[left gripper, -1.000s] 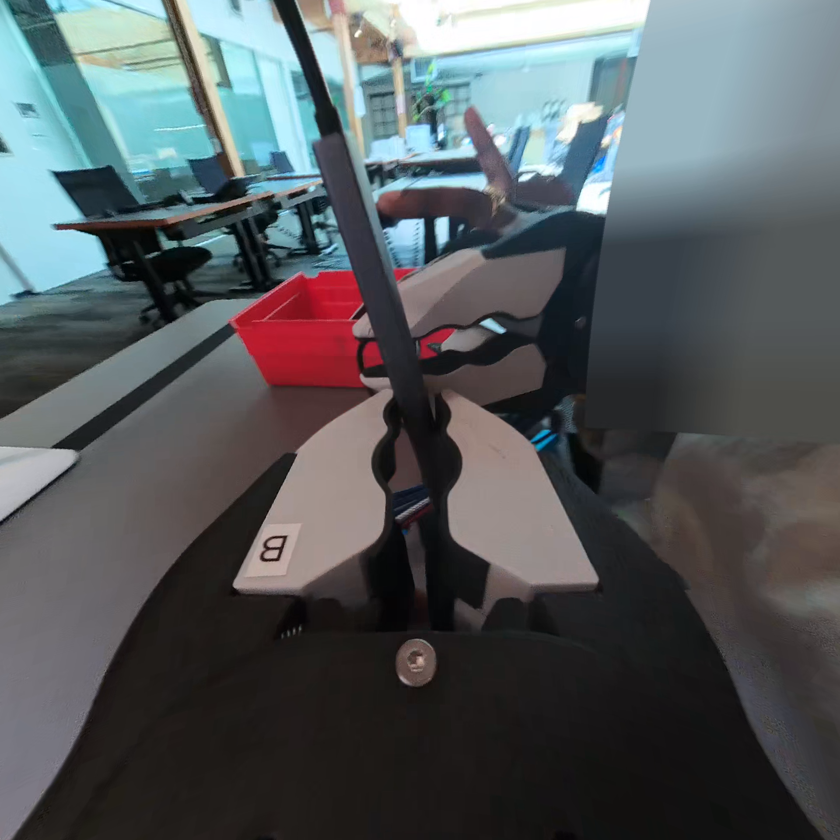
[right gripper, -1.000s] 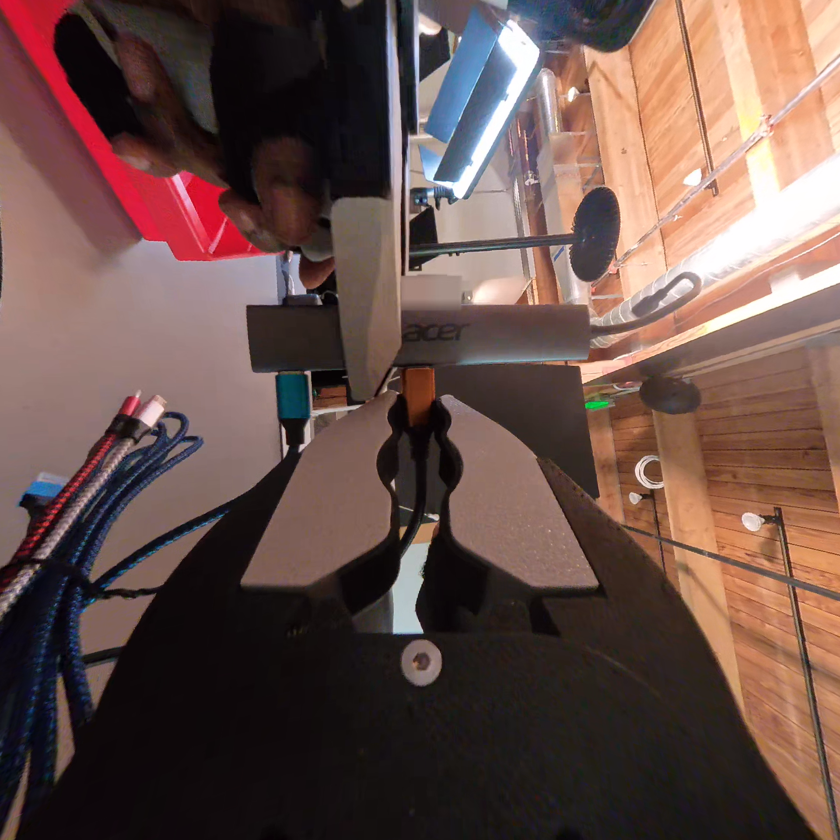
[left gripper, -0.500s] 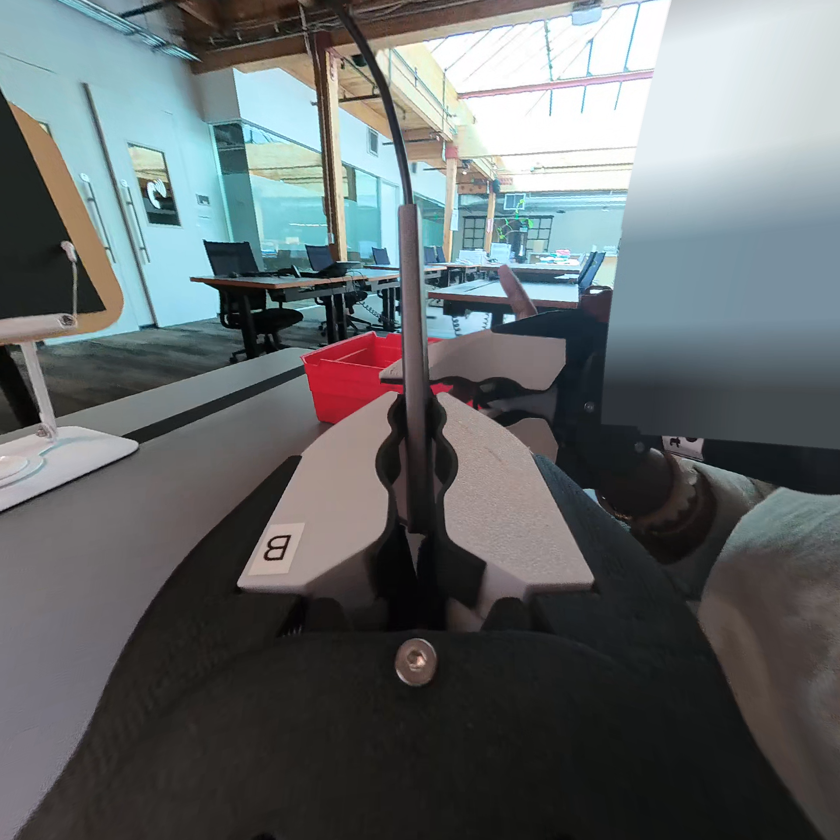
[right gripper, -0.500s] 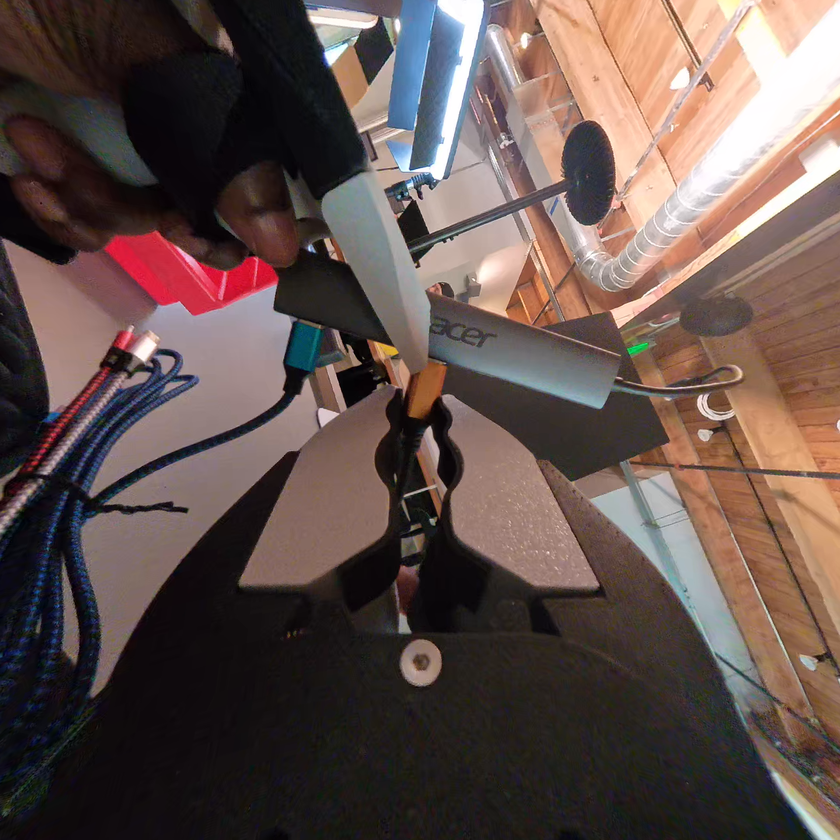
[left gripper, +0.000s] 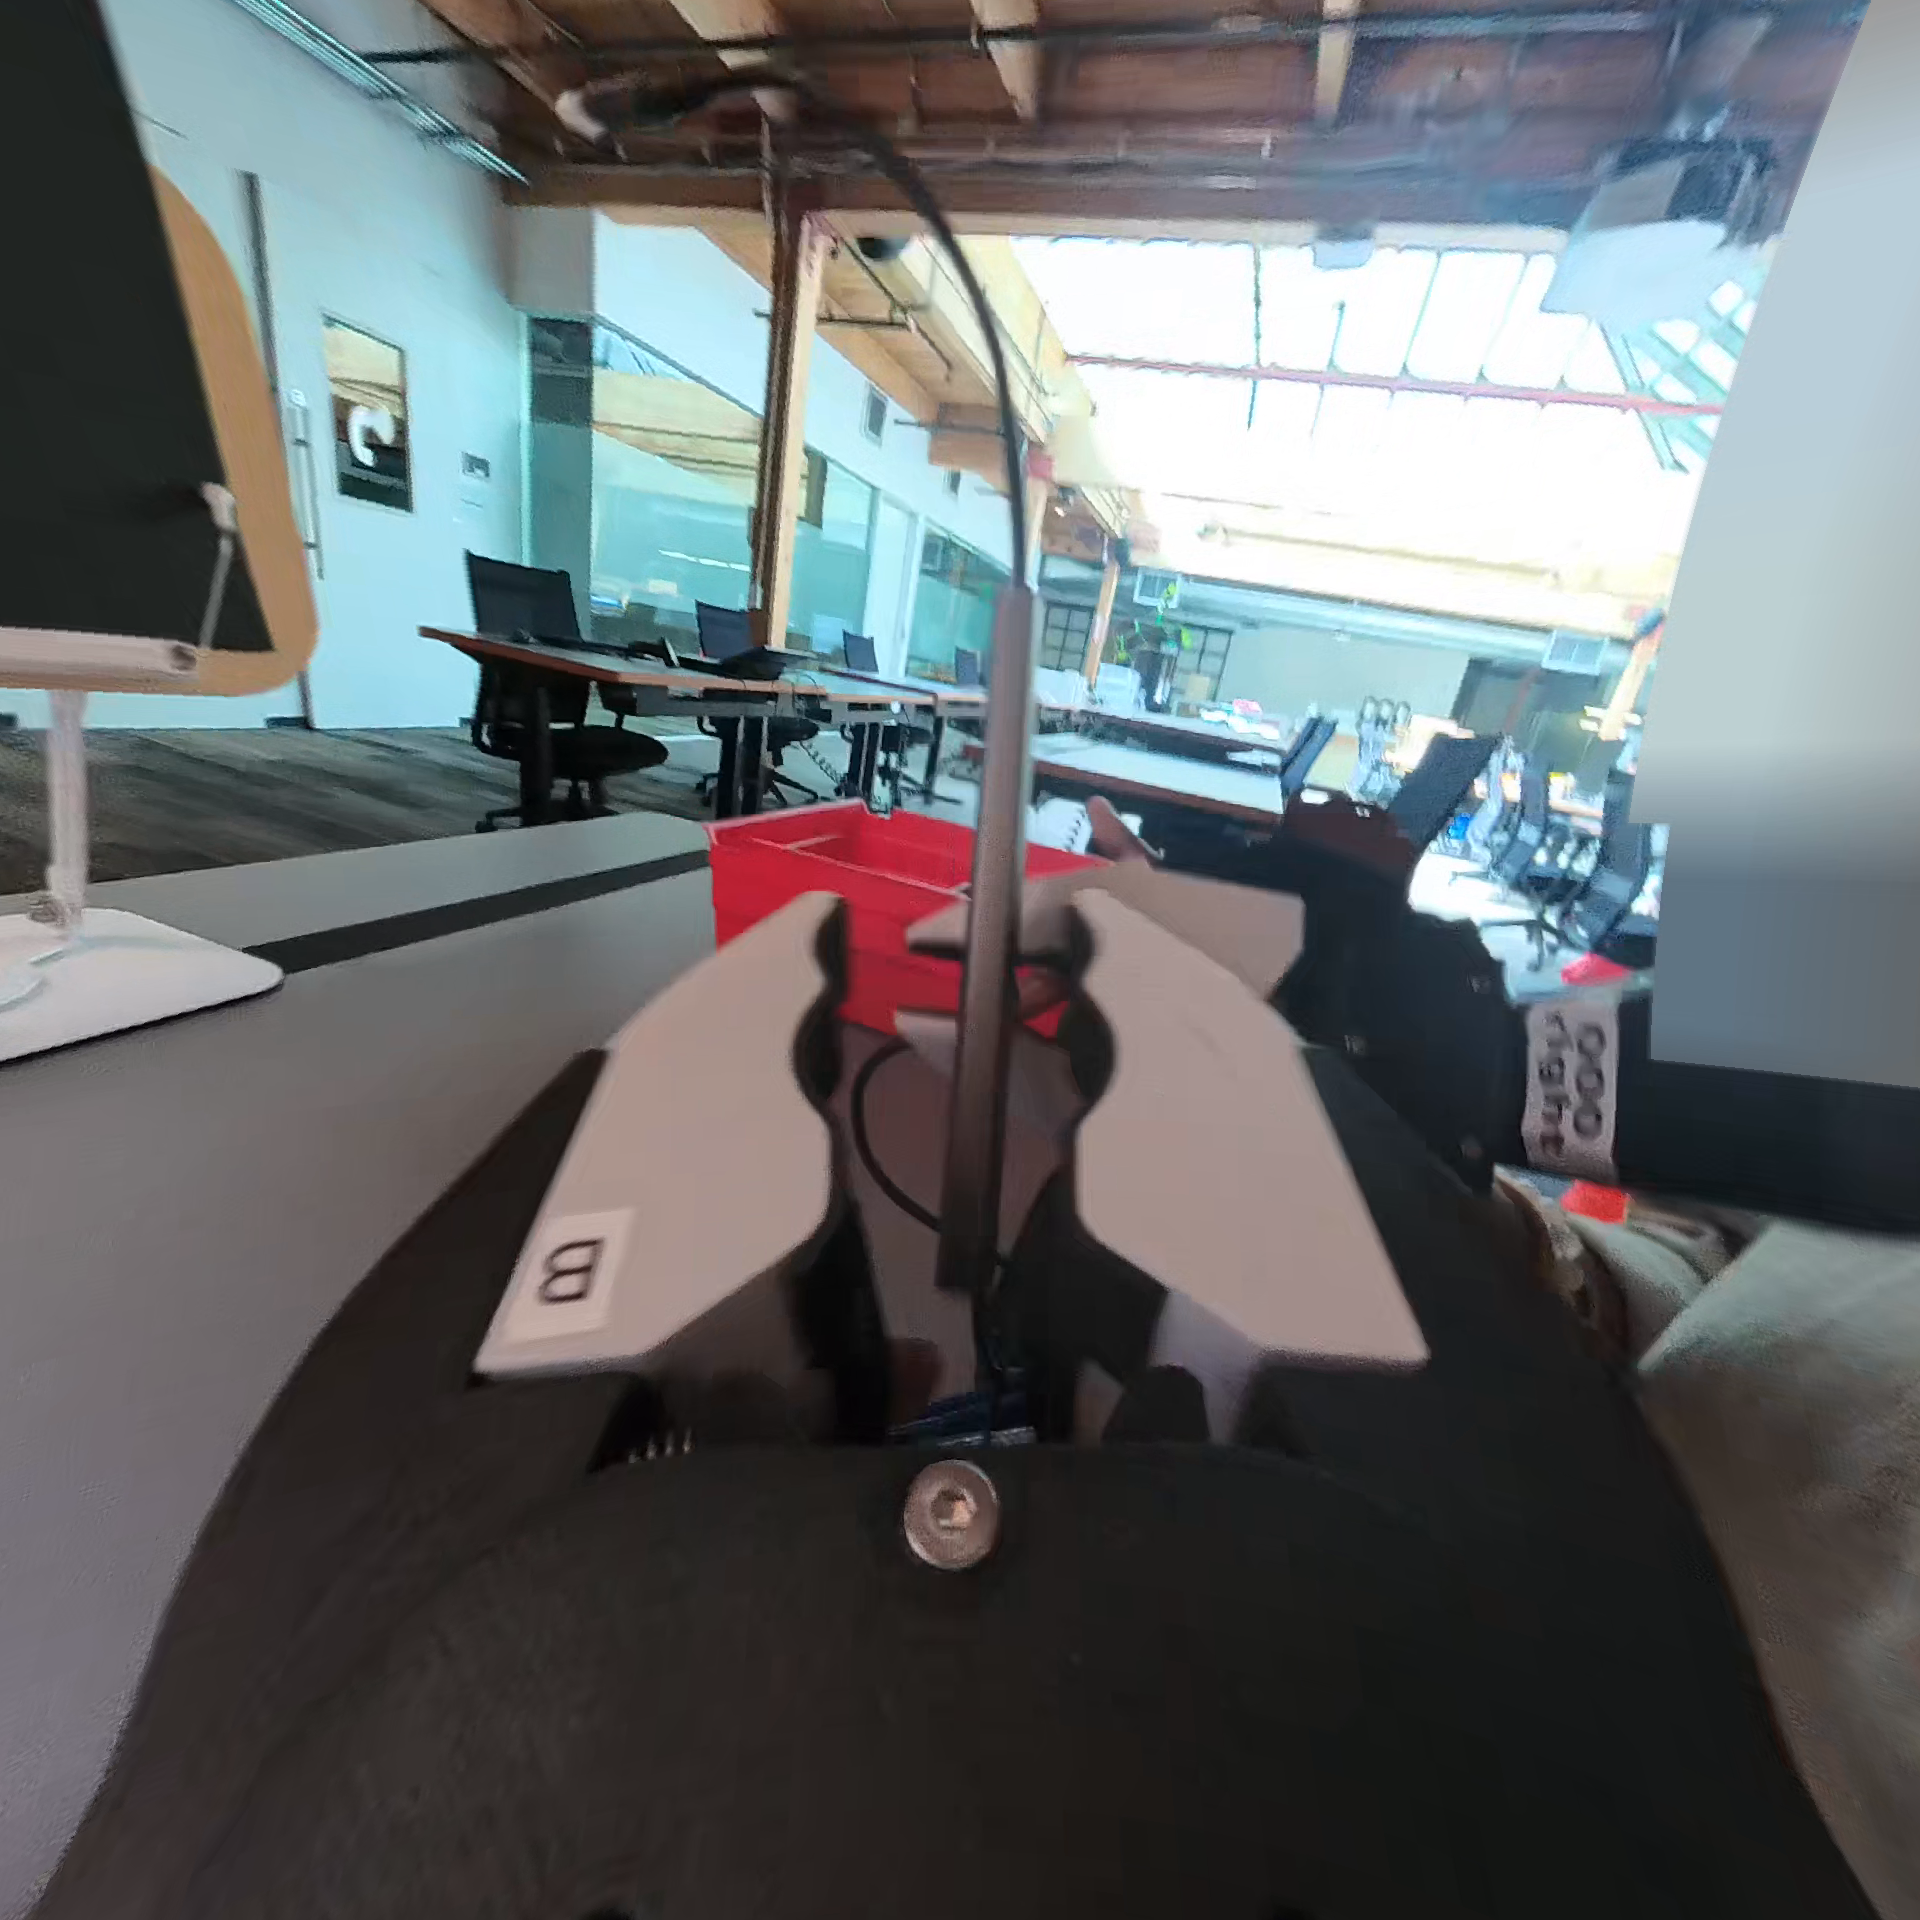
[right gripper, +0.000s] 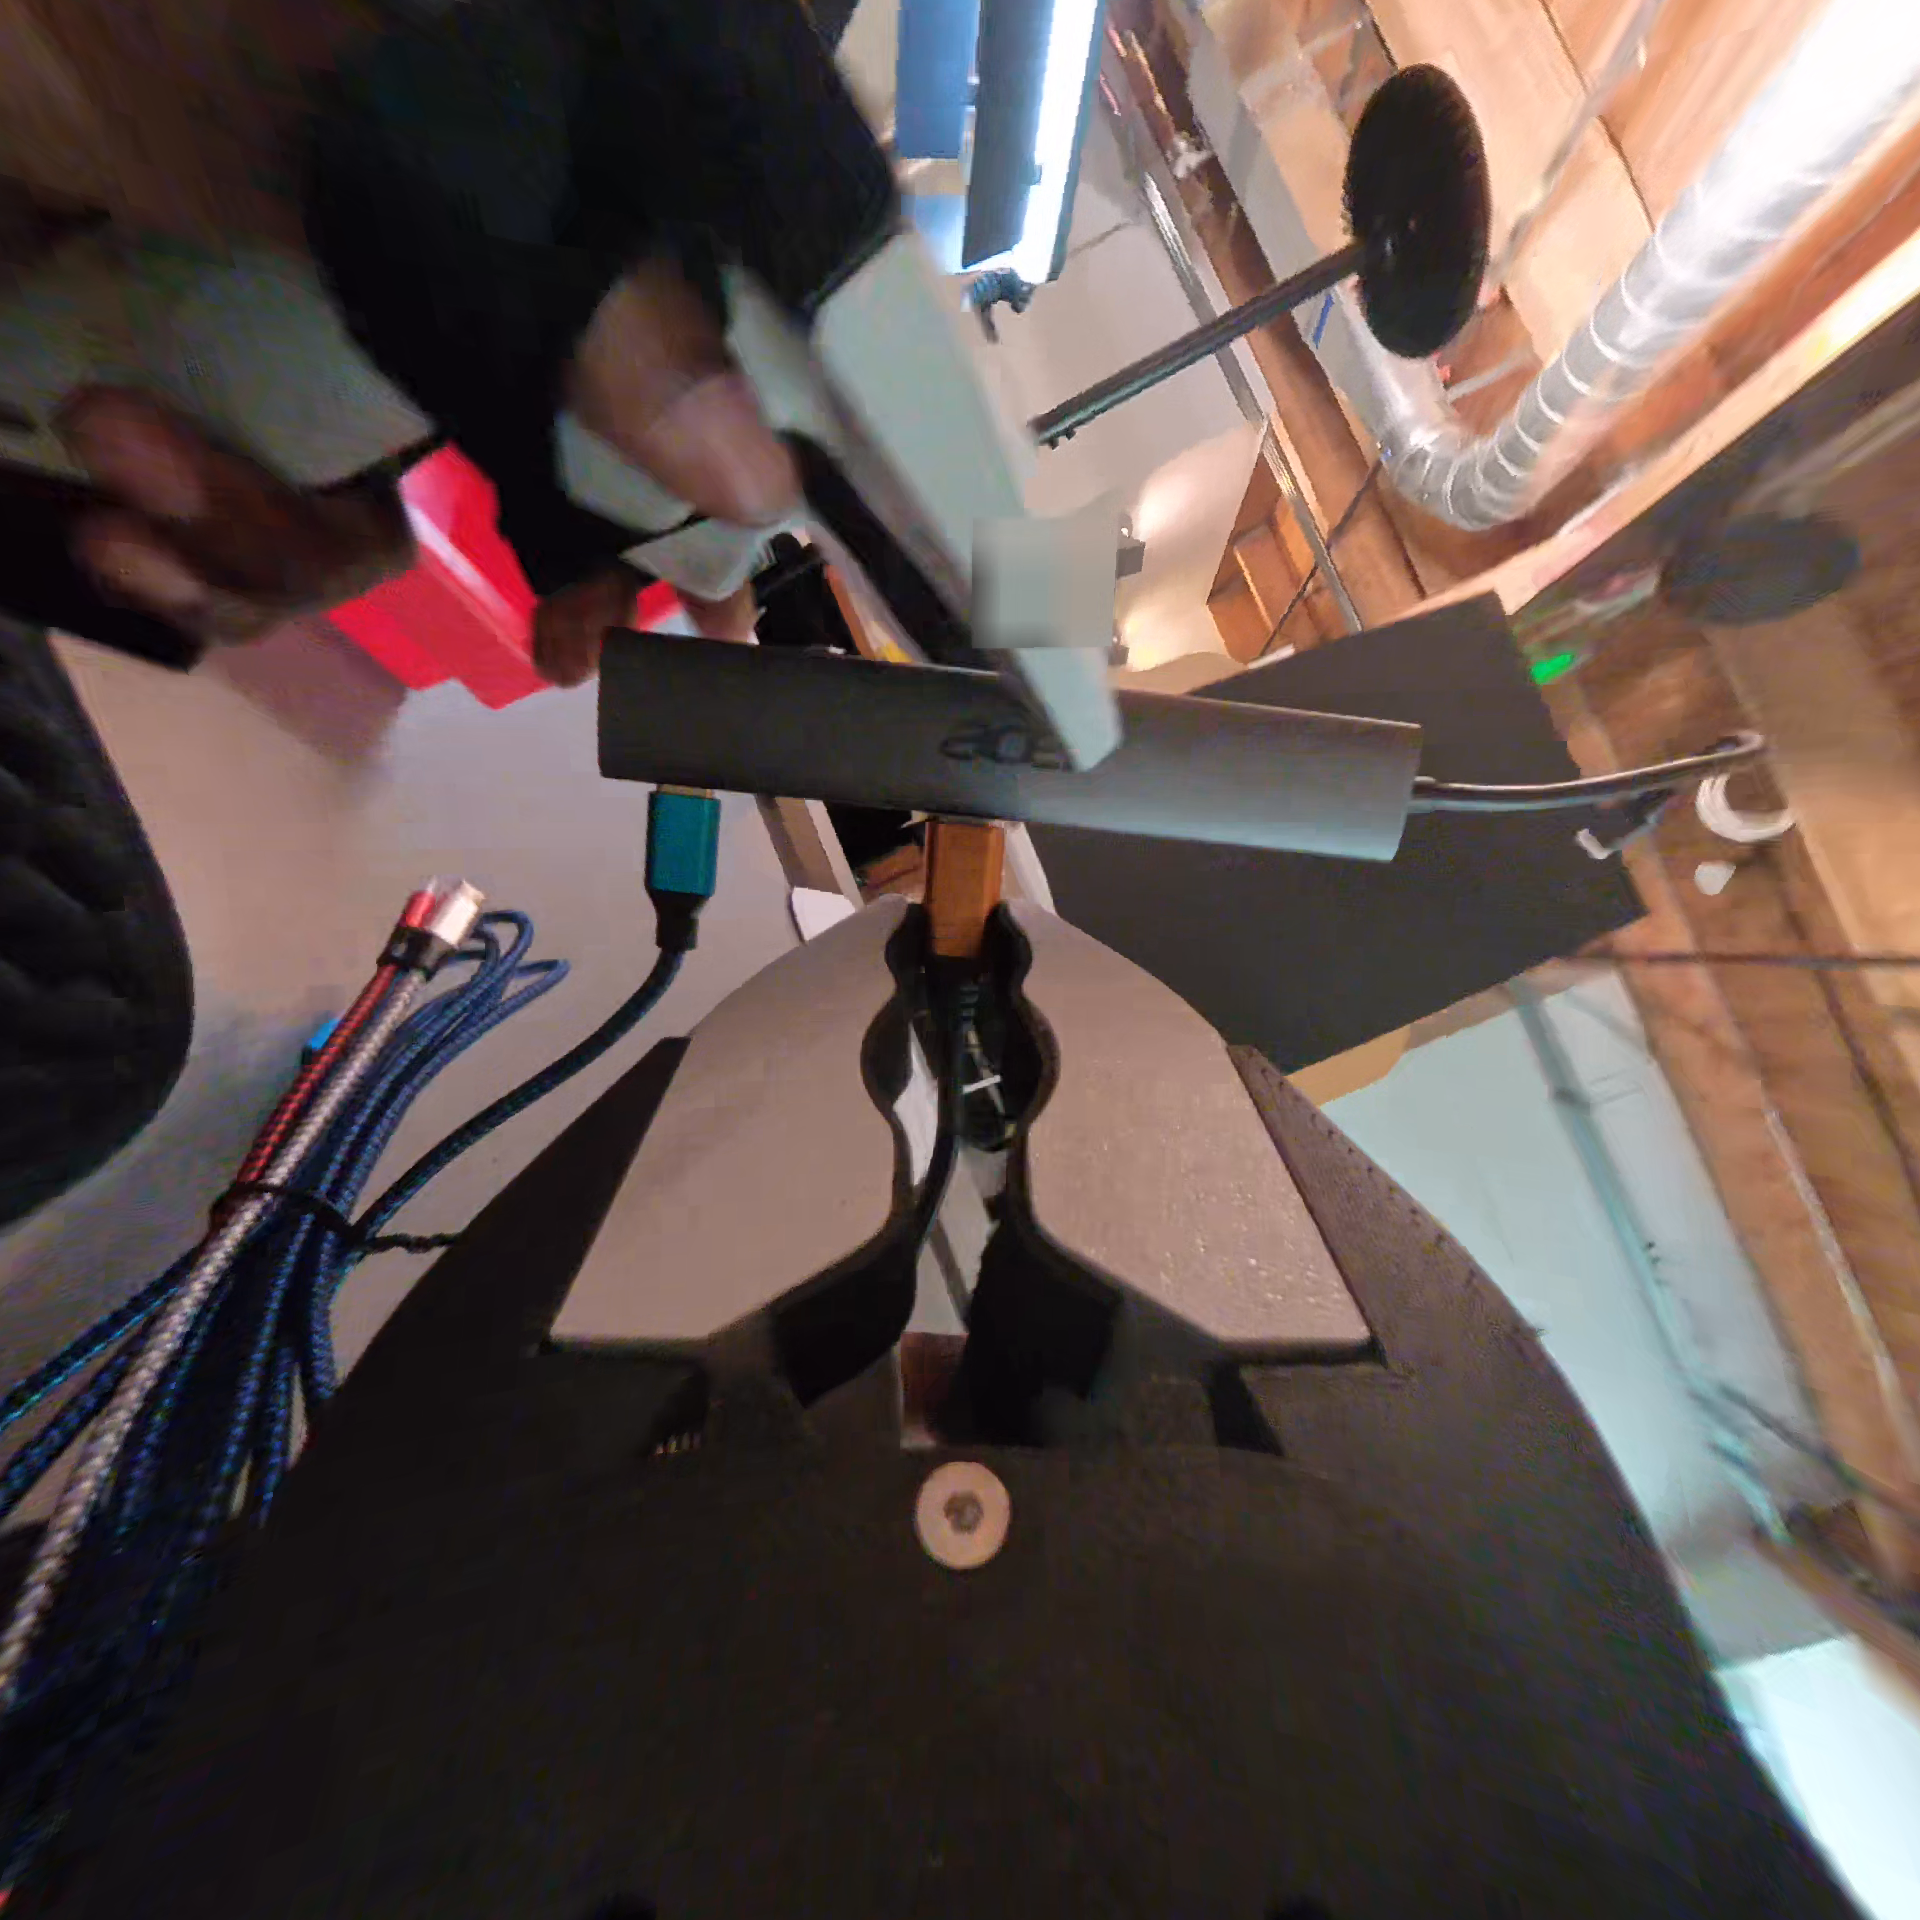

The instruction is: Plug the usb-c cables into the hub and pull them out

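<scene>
The grey hub [left gripper: 992, 935] stands edge-on between the fingers of my left gripper [left gripper: 956, 914], which is open, its jaws wide apart and clear of the hub. In the right wrist view the hub [right gripper: 831, 727] lies crosswise, with its own black lead running off to the right. My right gripper [right gripper: 956, 920] is shut on an orange USB-C plug [right gripper: 961, 873] that sits in the hub's edge. A teal USB-C plug [right gripper: 683, 842] with a blue braided cable is also in the hub. One left gripper finger [right gripper: 914, 416] crosses in front of the hub.
A tied bundle of blue, red and silver braided cables [right gripper: 312, 1091] lies on the grey table [left gripper: 312, 1091]. A red bin [left gripper: 883, 883] stands behind the grippers. A white stand [left gripper: 104, 966] with a dark panel is at the left. My two grippers' fingertips are within a few centimetres of each other.
My left gripper has opened and let go of the hub it was clamping. The right gripper stays shut on the orange plug. Both views have tilted.
</scene>
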A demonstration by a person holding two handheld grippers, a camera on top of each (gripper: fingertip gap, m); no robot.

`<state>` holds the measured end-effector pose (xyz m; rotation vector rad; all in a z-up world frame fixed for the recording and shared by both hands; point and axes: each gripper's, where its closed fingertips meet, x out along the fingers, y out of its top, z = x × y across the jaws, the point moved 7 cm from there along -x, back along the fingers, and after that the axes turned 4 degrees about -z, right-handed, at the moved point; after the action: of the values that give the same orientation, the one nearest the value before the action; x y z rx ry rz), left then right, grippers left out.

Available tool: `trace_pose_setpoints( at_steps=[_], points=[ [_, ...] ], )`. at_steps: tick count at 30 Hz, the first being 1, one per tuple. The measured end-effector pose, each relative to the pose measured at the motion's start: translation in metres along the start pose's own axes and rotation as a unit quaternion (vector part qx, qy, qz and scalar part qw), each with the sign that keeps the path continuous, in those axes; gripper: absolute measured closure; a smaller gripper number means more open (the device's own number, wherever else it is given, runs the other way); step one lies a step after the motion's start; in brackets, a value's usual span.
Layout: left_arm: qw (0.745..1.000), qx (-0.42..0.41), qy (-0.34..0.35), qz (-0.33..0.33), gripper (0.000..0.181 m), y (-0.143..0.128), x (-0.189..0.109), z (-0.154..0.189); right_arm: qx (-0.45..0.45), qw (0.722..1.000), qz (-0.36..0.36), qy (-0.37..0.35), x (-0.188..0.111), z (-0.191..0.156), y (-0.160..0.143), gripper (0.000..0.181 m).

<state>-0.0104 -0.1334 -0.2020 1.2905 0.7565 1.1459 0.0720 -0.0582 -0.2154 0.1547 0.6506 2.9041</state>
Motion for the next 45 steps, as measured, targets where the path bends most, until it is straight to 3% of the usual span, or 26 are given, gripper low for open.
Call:
trace_pose_setpoints(
  at_steps=[2, 5, 9, 14, 17, 20, 21, 24, 30, 36, 42, 43, 44, 45],
  points=[
    [1.000, -0.002, 0.017, 0.004, 0.107, 0.007, 0.000, -0.002, -0.074, 0.997, -0.011, 0.004, 0.000, -0.004, 0.002, 0.170],
    [0.998, 0.047, 0.052, 0.003, 0.098, 0.011, 0.004, 0.002, -0.135, 0.990, -0.030, 0.021, 0.002, -0.007, 0.005, 0.170],
    [0.985, 0.113, 0.128, -0.009, 0.125, 0.017, 0.006, 0.000, -0.168, 0.985, -0.049, 0.014, 0.003, -0.002, 0.009, 0.169],
    [0.977, 0.126, 0.170, -0.021, 0.141, 0.015, 0.016, -0.002, -0.159, 0.984, -0.081, -0.012, 0.008, 0.002, 0.013, 0.169],
    [0.947, 0.207, 0.242, -0.041, 0.144, 0.016, 0.022, -0.002, -0.136, 0.986, -0.097, -0.005, 0.013, -0.004, 0.016, 0.169],
    [0.930, 0.238, 0.272, -0.062, 0.147, 0.025, 0.024, -0.003, -0.129, 0.986, -0.106, 0.002, 0.016, -0.011, 0.025, 0.169],
    [0.921, 0.255, 0.281, -0.087, 0.156, 0.025, 0.024, -0.004, -0.120, 0.987, -0.110, 0.006, 0.018, -0.011, 0.026, 0.169],
    [0.879, 0.291, 0.340, -0.163, 0.156, 0.022, 0.024, -0.011, -0.094, 0.985, -0.142, 0.032, 0.026, -0.016, 0.025, 0.169],
    [0.859, 0.318, 0.348, -0.199, 0.158, 0.019, 0.018, -0.022, -0.046, 0.982, -0.171, 0.061, 0.038, -0.026, 0.030, 0.167],
    [0.837, 0.379, 0.335, -0.209, 0.156, 0.033, 0.016, -0.010, 0.002, 0.990, -0.130, 0.055, 0.031, -0.015, 0.033, 0.168],
    [0.819, 0.392, 0.335, -0.250, 0.157, 0.027, 0.019, -0.006, 0.040, 0.988, -0.132, 0.063, 0.026, -0.018, 0.017, 0.172],
    [0.785, 0.408, 0.402, -0.234, 0.159, 0.036, 0.009, -0.011, 0.030, 0.972, -0.219, 0.077, 0.027, -0.022, -0.005, 0.175],
    [0.683, 0.465, 0.519, -0.220, 0.163, 0.061, -0.025, -0.020, 0.018, 0.951, -0.299, 0.078, 0.024, -0.025, -0.045, 0.174],
    [0.696, 0.429, 0.542, -0.196, 0.163, 0.083, -0.054, -0.025, 0.050, 0.948, -0.302, 0.087, 0.018, -0.028, -0.075, 0.175]
  ],
)
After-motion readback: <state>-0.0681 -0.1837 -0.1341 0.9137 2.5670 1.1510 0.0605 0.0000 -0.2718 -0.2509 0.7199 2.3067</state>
